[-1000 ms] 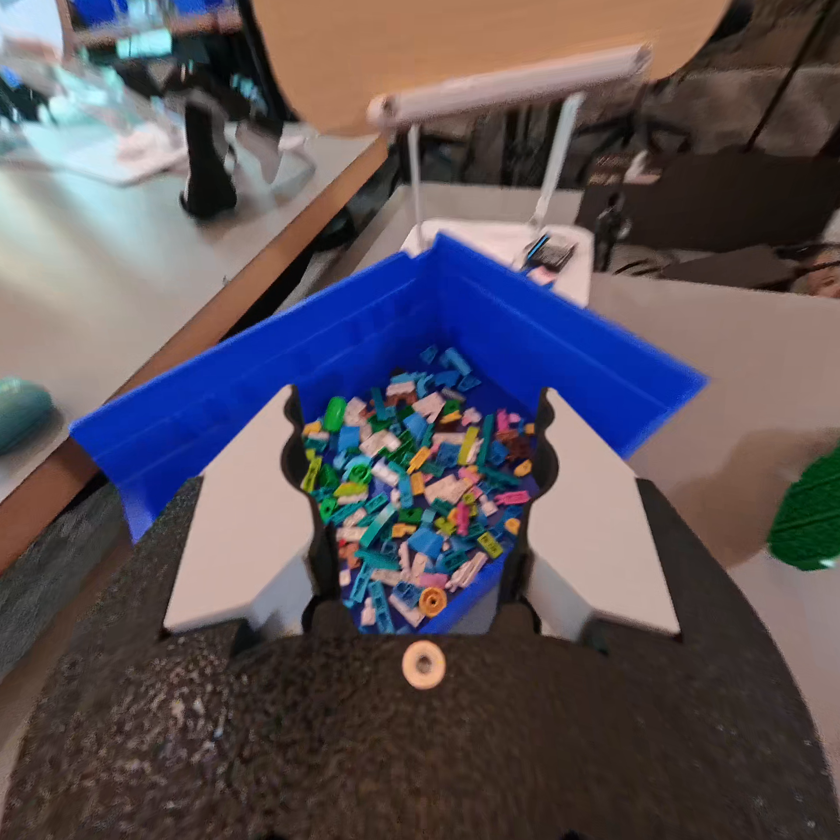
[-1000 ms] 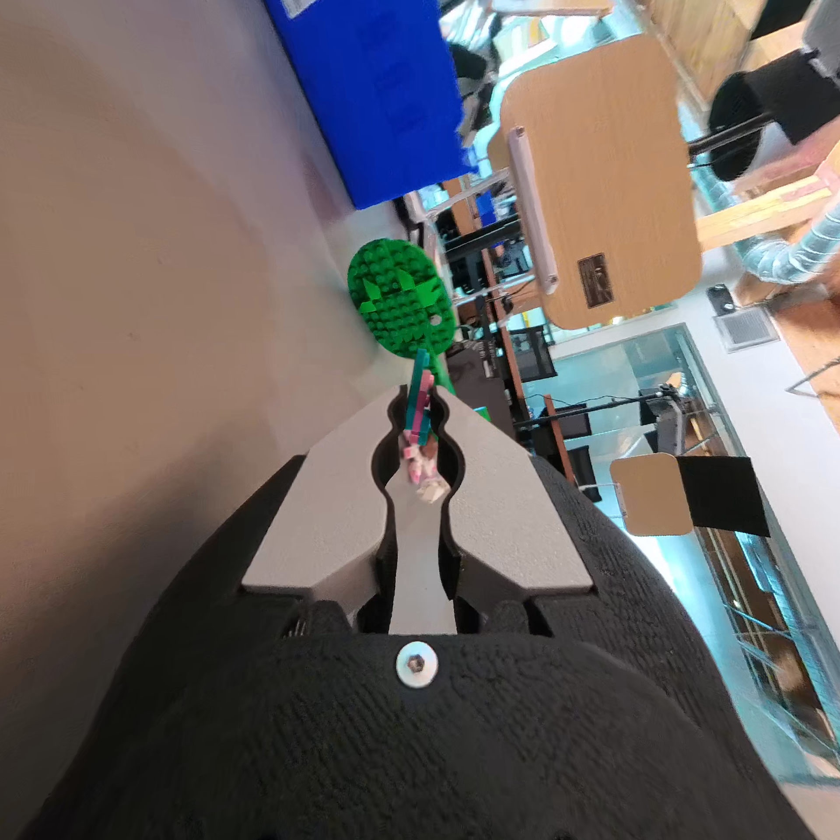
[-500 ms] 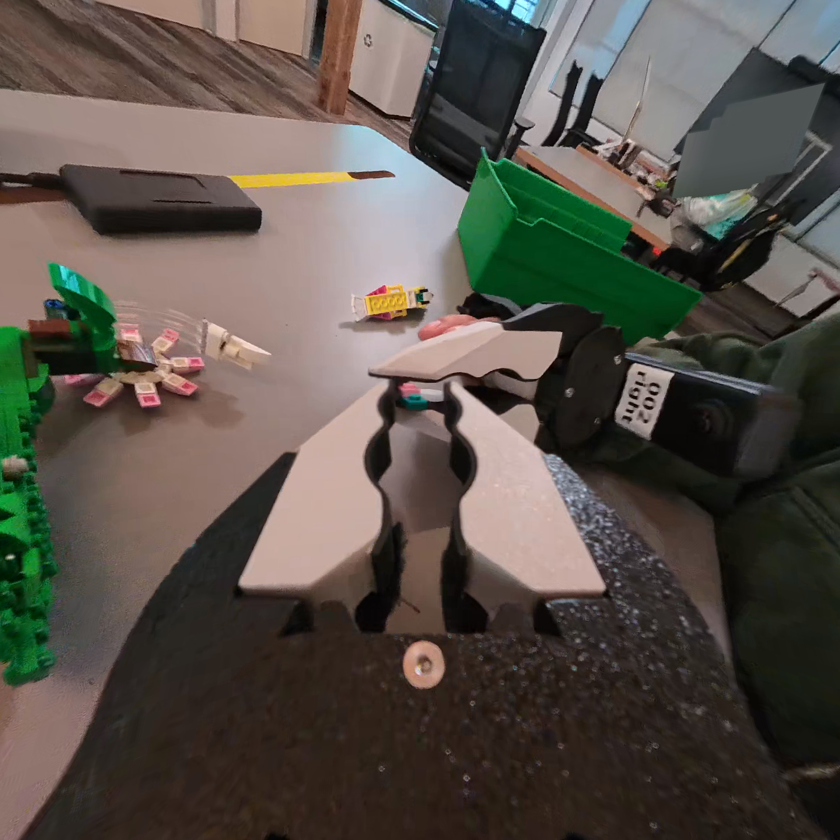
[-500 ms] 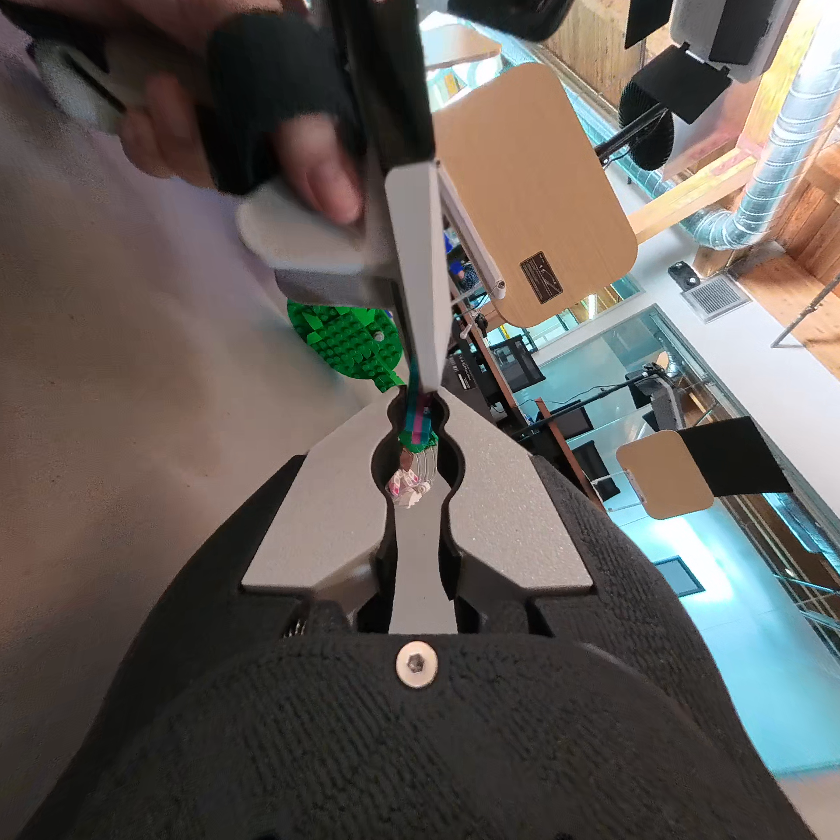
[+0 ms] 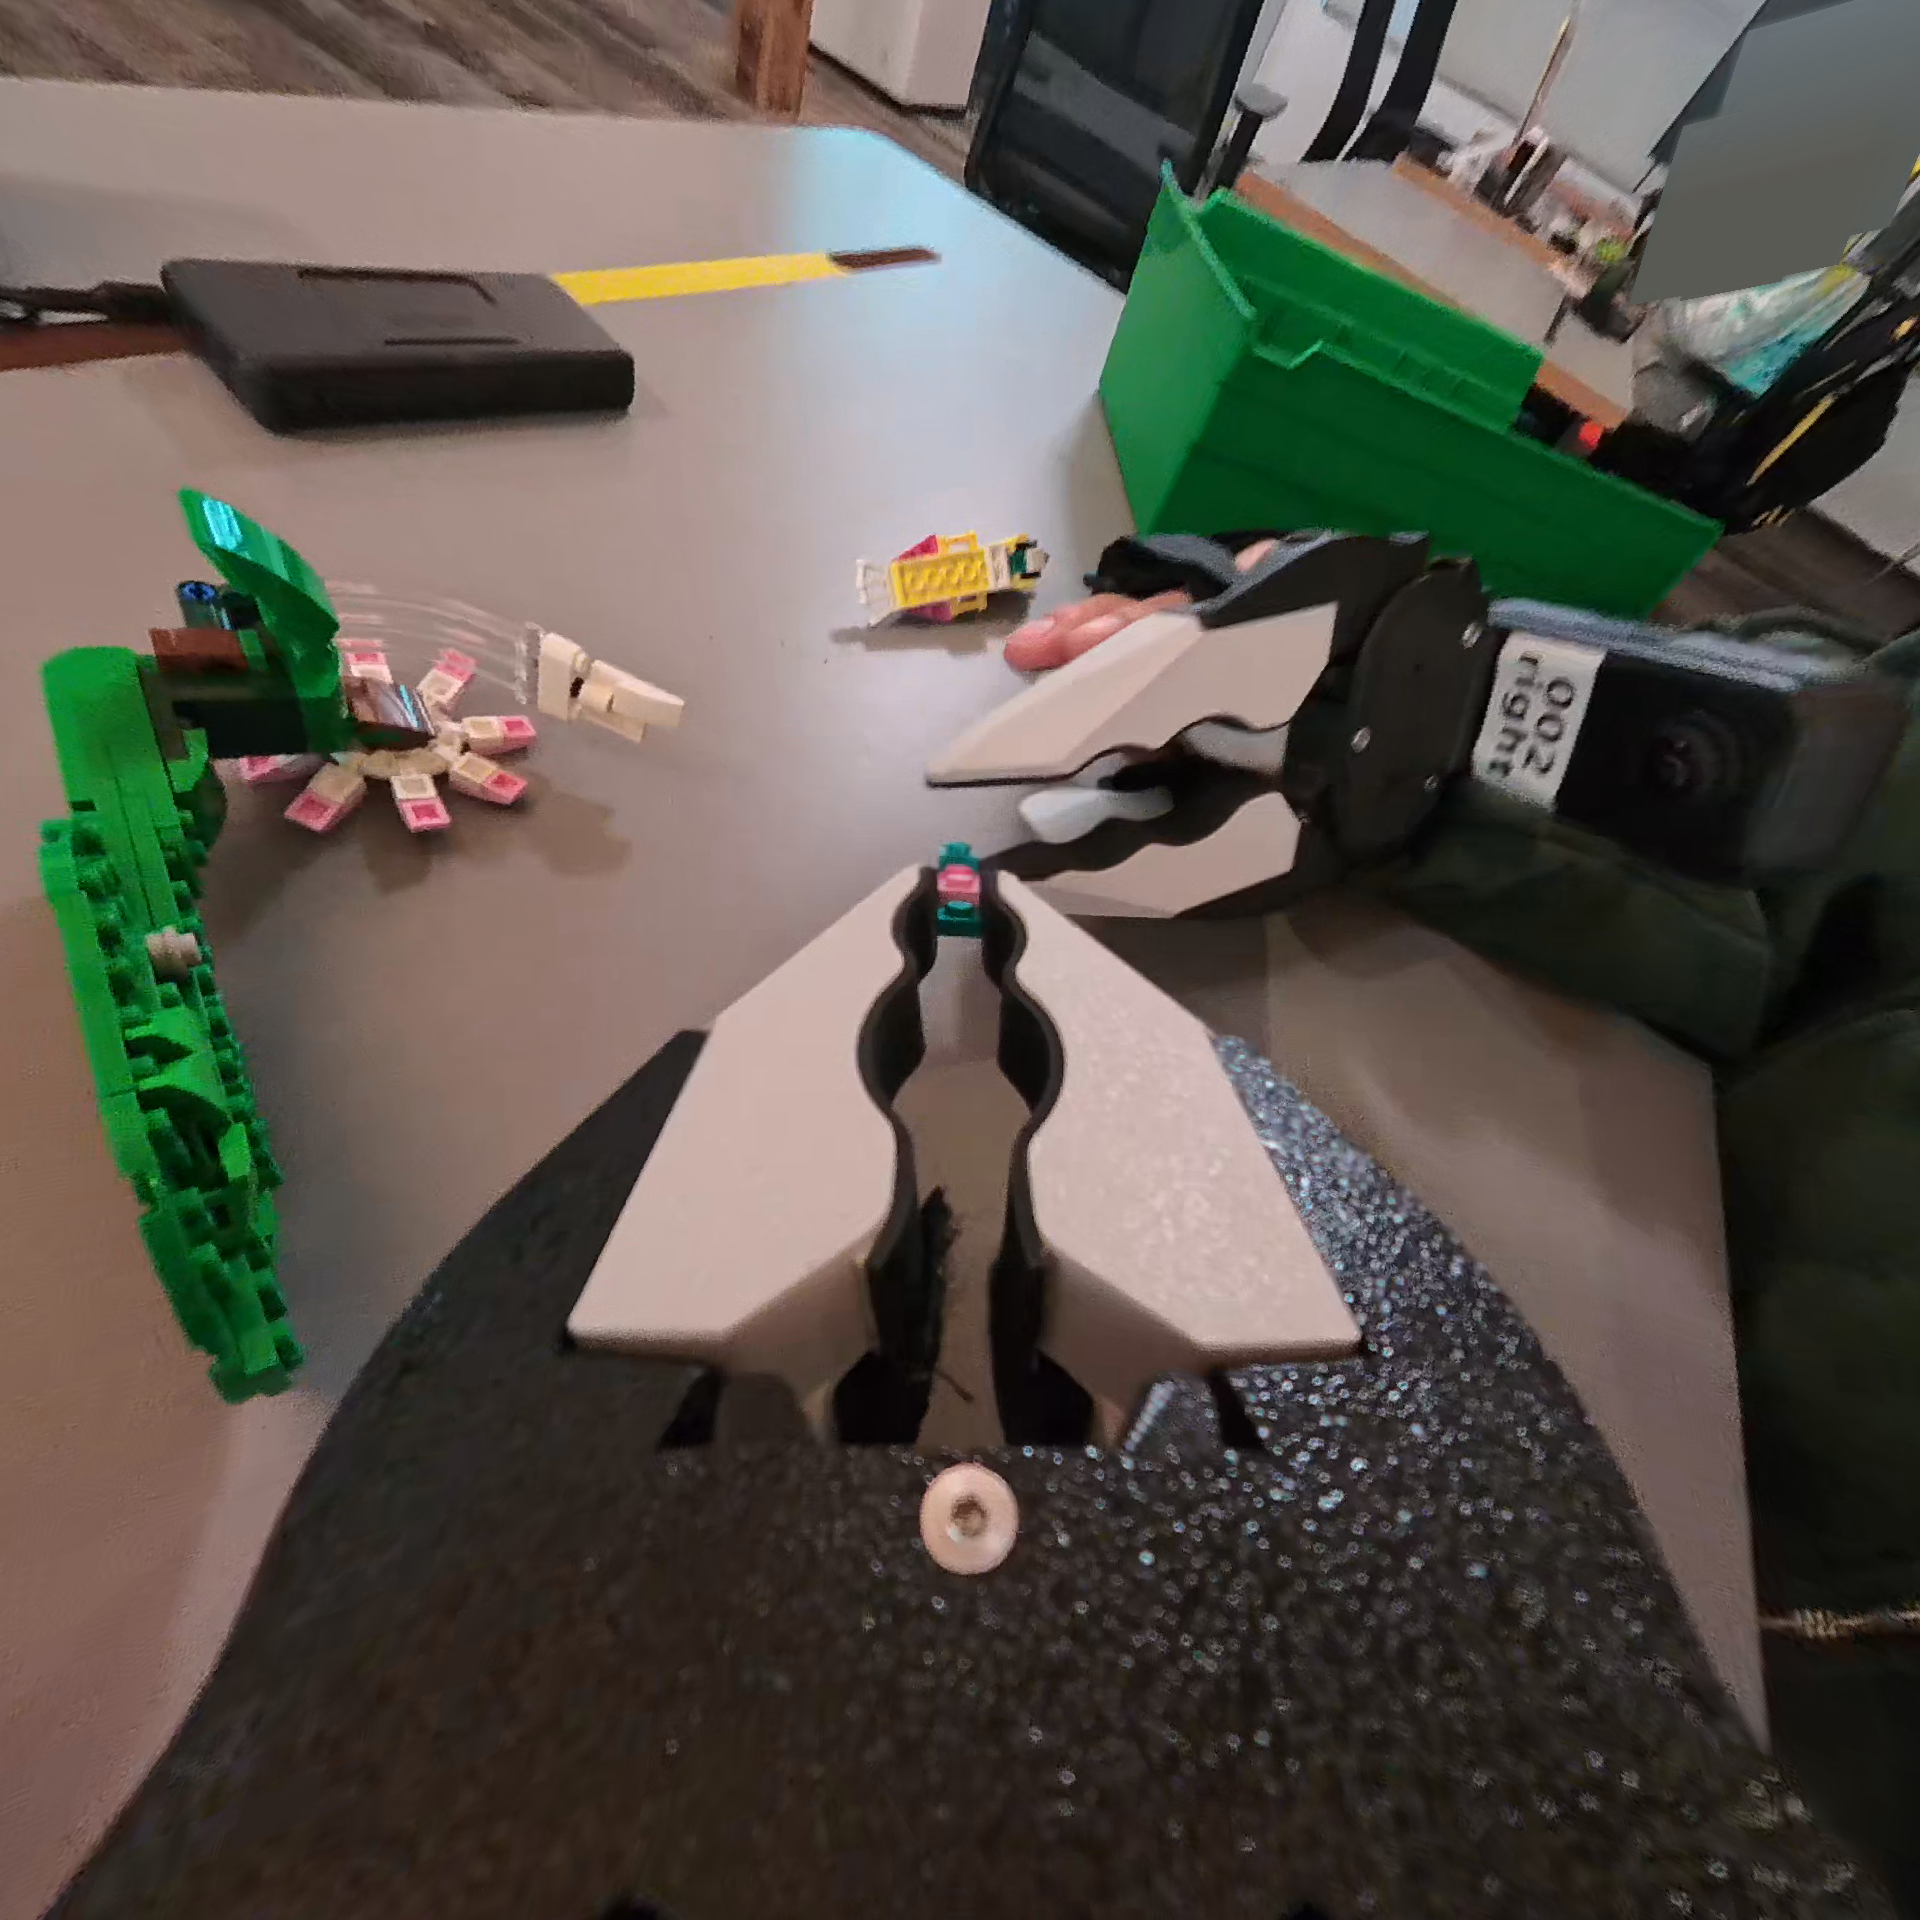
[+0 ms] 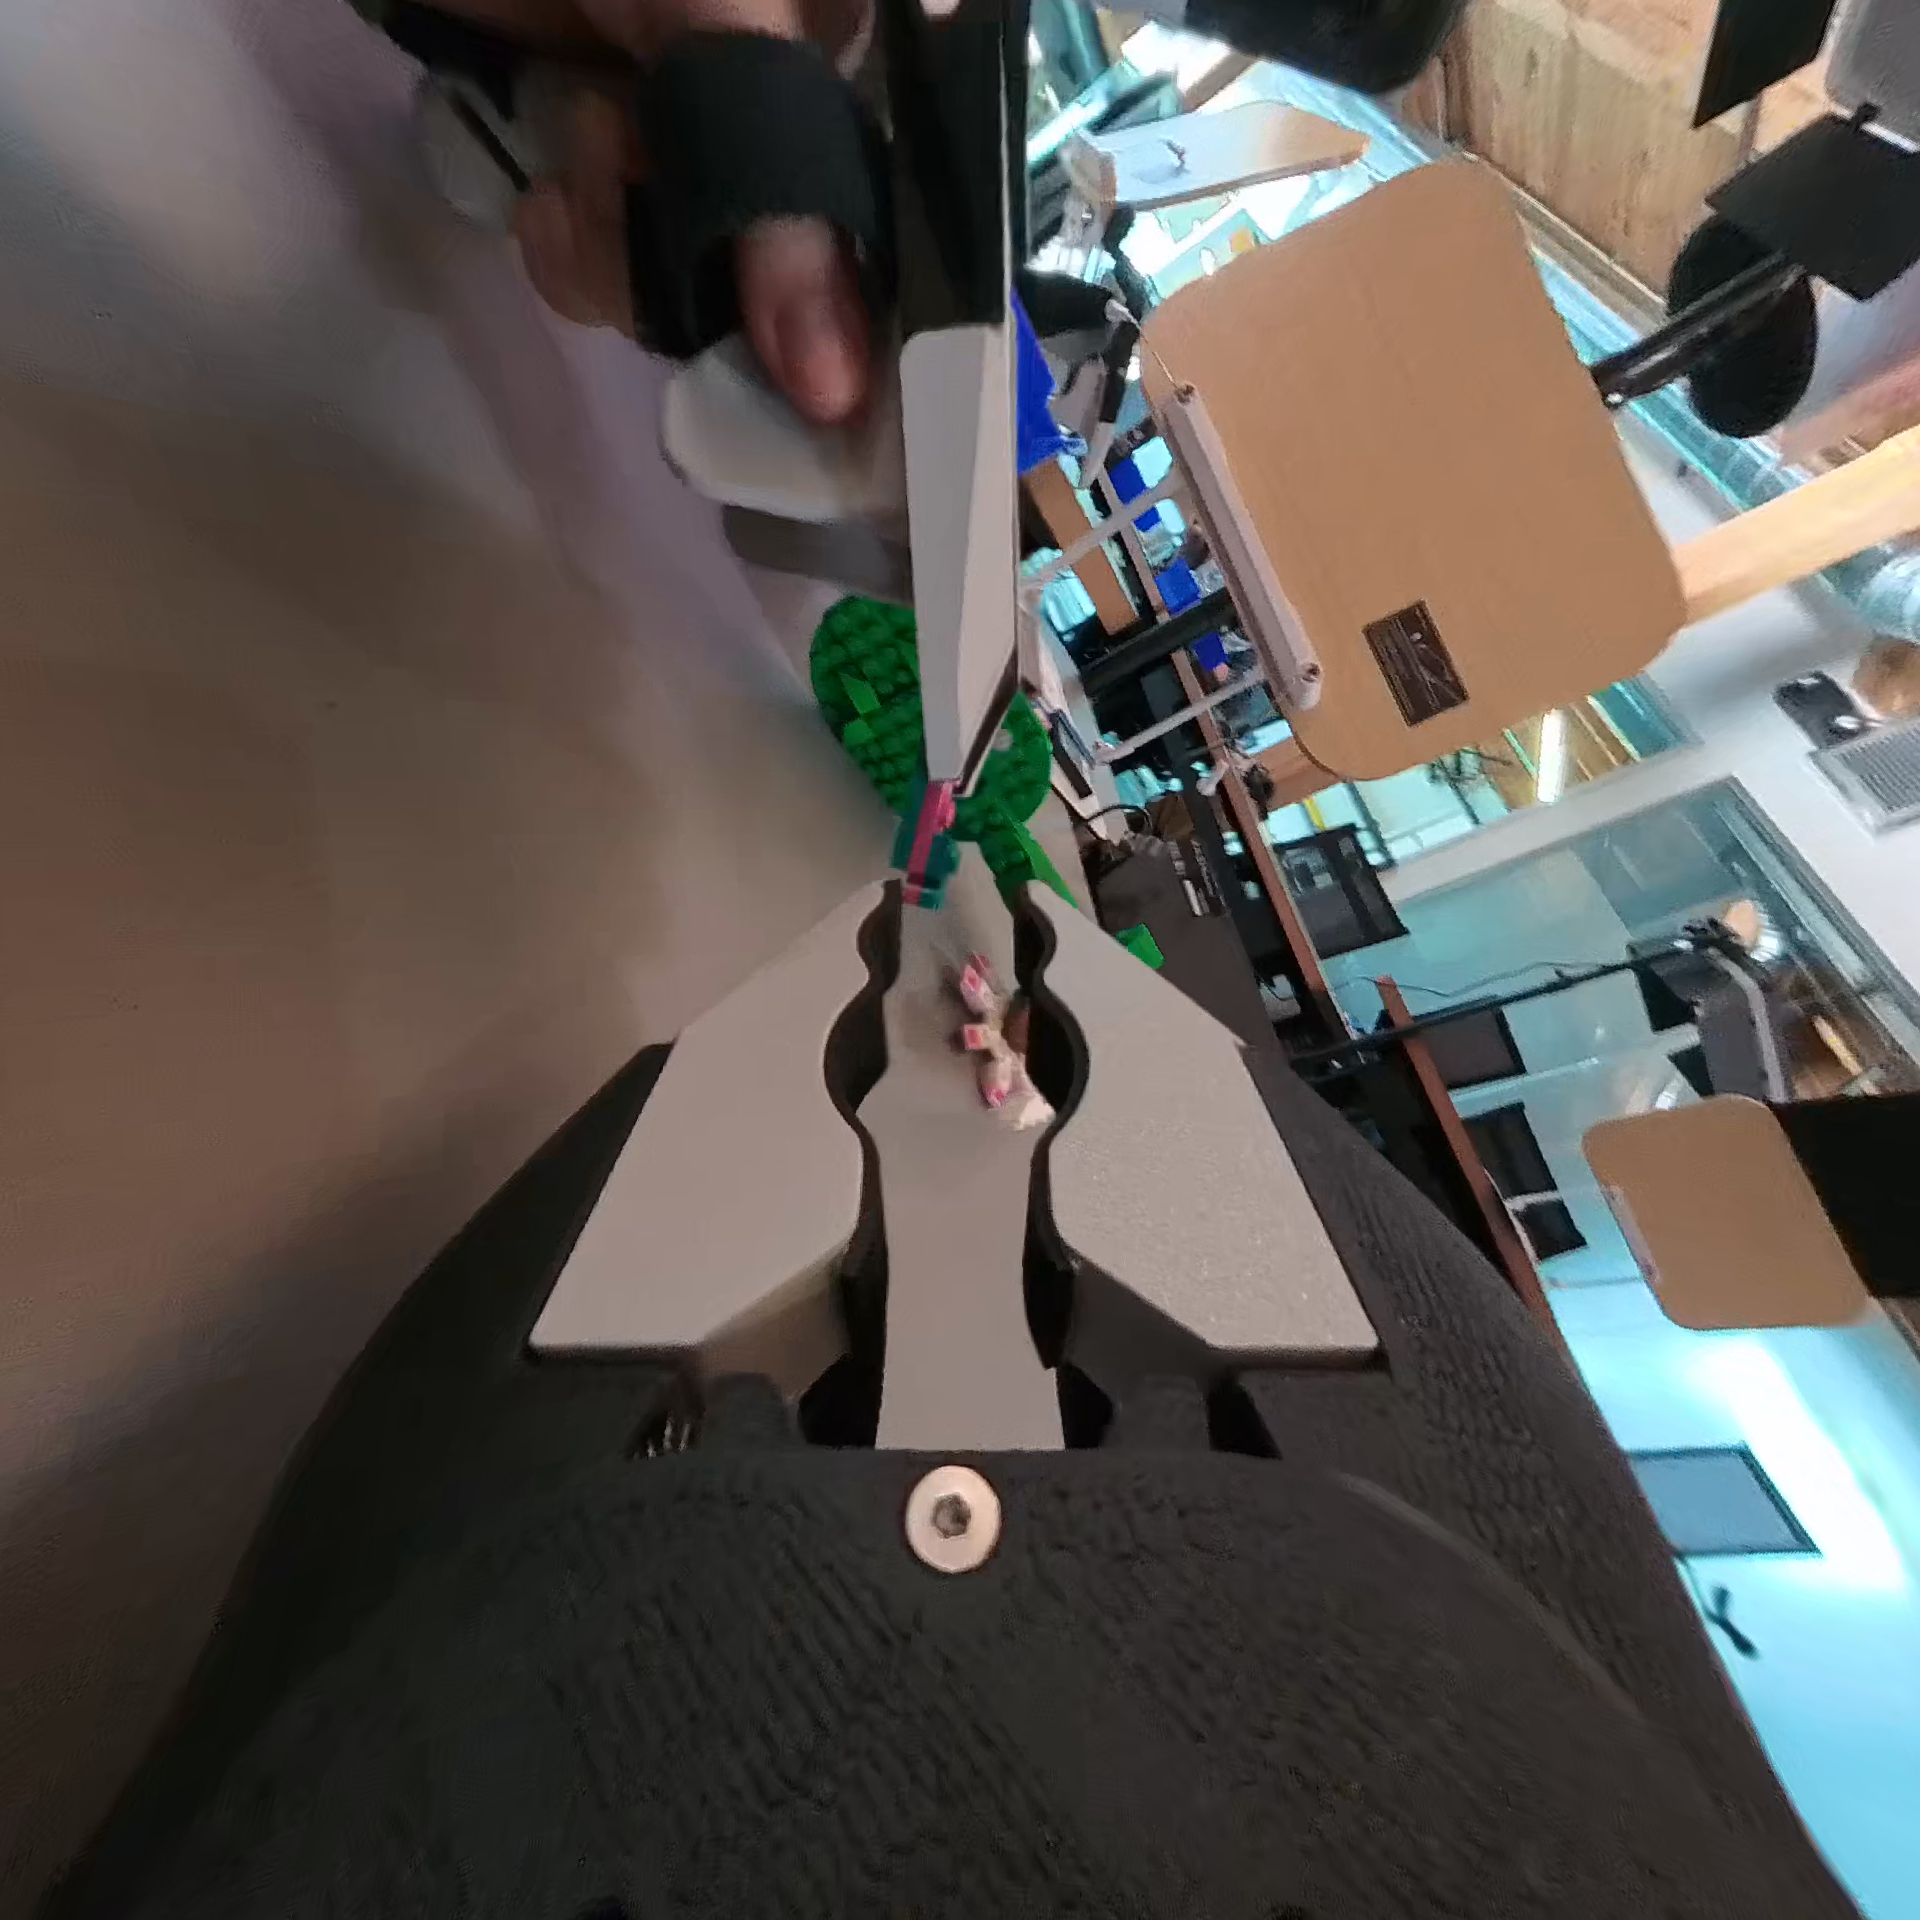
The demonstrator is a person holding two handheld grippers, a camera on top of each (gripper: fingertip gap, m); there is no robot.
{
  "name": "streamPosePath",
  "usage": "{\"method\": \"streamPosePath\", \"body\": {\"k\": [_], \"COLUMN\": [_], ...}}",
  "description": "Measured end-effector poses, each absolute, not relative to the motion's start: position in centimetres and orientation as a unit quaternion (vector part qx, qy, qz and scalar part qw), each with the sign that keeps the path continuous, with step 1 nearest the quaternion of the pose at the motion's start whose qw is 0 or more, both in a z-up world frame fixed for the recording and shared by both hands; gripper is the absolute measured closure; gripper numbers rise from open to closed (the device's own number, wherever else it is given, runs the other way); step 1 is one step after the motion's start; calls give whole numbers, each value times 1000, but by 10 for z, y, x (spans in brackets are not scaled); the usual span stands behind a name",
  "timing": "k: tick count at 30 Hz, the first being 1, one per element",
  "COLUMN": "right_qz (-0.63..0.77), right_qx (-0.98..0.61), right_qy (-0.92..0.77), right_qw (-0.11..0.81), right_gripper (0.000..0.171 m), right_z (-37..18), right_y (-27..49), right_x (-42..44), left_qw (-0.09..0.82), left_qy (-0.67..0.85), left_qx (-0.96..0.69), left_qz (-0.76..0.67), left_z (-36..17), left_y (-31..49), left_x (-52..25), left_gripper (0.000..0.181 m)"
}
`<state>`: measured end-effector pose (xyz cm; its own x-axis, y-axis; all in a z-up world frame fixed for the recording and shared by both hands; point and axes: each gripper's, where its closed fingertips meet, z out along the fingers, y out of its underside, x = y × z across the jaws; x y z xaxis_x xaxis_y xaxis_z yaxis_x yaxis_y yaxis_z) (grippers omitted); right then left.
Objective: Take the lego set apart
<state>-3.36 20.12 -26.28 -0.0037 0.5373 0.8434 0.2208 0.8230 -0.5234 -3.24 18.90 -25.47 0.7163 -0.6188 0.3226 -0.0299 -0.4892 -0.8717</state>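
Left claw (image 5: 958, 902) pinches teal-pink stack (image 5: 957, 896); right claw (image 6: 961, 914) seemingly released.

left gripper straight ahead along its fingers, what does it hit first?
Likely the right gripper: its open fingertips sit just beyond the teal-pink lego piece the left gripper pinches. Depth unclear.

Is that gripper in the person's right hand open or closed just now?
Open. The right hand-held gripper has its fingers parted, and the small pink-and-teal lego piece sits pinched in the left hand-held gripper.
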Motion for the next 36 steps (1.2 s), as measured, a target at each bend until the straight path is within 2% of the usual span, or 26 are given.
{"method": "streamPosePath", "body": {"k": [3,7,10,12,18,23,25,27,36], "right_qz": [126,119,144,142,152,167,156,152,149], "right_qx": [-265,-268,-305,-324,-348,-359,-357,-356,-389], "right_qy": [-719,-735,-707,-690,-664,-655,-656,-655,-656], "right_qw": [630,612,621,631,644,644,646,648,630], "right_gripper": [165,166,167,167,168,168,168,168,168], "right_z": [-271,-278,-266,-261,-251,-247,-248,-248,-256], "right_y": [195,194,200,206,211,212,212,211,212], "right_x": [-35,-36,-36,-35,-34,-34,-34,-35,-37], "left_qw": [451,441,478,489,522,553,544,542,512], "left_qy": [207,209,175,156,154,153,147,131,156], "left_qx": [-803,-807,-782,-767,-746,-725,-719,-722,-766], "left_qz": [-329,-333,-360,-384,-383,-381,-407,-410,-355], "left_z": [-258,-262,-249,-244,-244,-239,-239,-242,-253], "left_y": [186,184,191,194,202,205,205,208,207], "left_x": [-31,-31,-31,-29,-24,-21,-16,-18,-21], "left_gripper": [175,175,175,160,175,175,165,175,175]}}
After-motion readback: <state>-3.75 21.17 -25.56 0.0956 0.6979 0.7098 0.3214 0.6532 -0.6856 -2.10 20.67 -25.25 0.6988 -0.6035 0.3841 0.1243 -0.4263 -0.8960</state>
